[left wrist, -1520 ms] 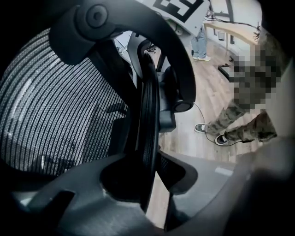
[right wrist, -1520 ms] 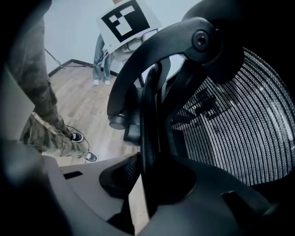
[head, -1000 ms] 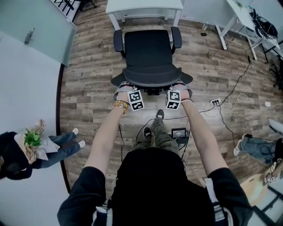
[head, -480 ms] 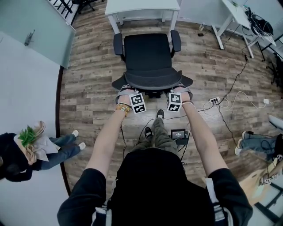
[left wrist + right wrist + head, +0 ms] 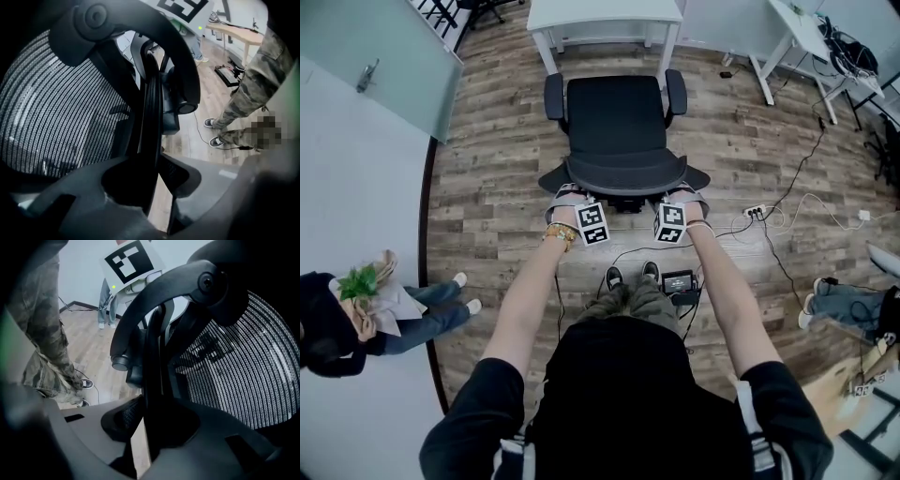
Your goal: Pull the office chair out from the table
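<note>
Office chair [image 5: 619, 122]: left gripper [image 5: 569, 197] and right gripper [image 5: 682, 195], jaws half-closed, both pinch its backrest rim; I flag casters snagging the floor cable [image 5: 195, 124].

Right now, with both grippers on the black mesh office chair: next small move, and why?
Probably pull straight back a short step. The left gripper and right gripper each clamp the black mesh office chair's backrest rim, and its seat front sits close to the white table.
</note>
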### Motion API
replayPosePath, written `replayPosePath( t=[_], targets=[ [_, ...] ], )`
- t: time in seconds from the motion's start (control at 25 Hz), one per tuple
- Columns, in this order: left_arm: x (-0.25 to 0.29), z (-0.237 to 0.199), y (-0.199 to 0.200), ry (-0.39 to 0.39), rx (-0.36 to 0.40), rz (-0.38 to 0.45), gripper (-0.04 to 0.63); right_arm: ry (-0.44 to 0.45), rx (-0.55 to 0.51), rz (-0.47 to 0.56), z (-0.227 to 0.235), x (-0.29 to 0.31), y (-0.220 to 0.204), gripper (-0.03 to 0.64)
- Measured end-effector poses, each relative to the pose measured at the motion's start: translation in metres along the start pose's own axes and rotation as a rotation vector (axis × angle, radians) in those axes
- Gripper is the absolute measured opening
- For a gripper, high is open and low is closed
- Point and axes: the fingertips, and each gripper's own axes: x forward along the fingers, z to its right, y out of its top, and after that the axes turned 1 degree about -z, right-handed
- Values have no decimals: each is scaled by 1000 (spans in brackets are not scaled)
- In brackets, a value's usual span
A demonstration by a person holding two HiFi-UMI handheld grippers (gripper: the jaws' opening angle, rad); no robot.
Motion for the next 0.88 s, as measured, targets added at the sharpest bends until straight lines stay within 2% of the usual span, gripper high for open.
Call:
replayPosePath(
  t=[0.44,0.88],
  targets=[
    [-14,20,7,-30,-10,-7,117,5,9,3,-18,-17,-1,86],
    [-32,52,12,7,13,7,116,2,-4,8,-52,-34,2,86]
  ],
)
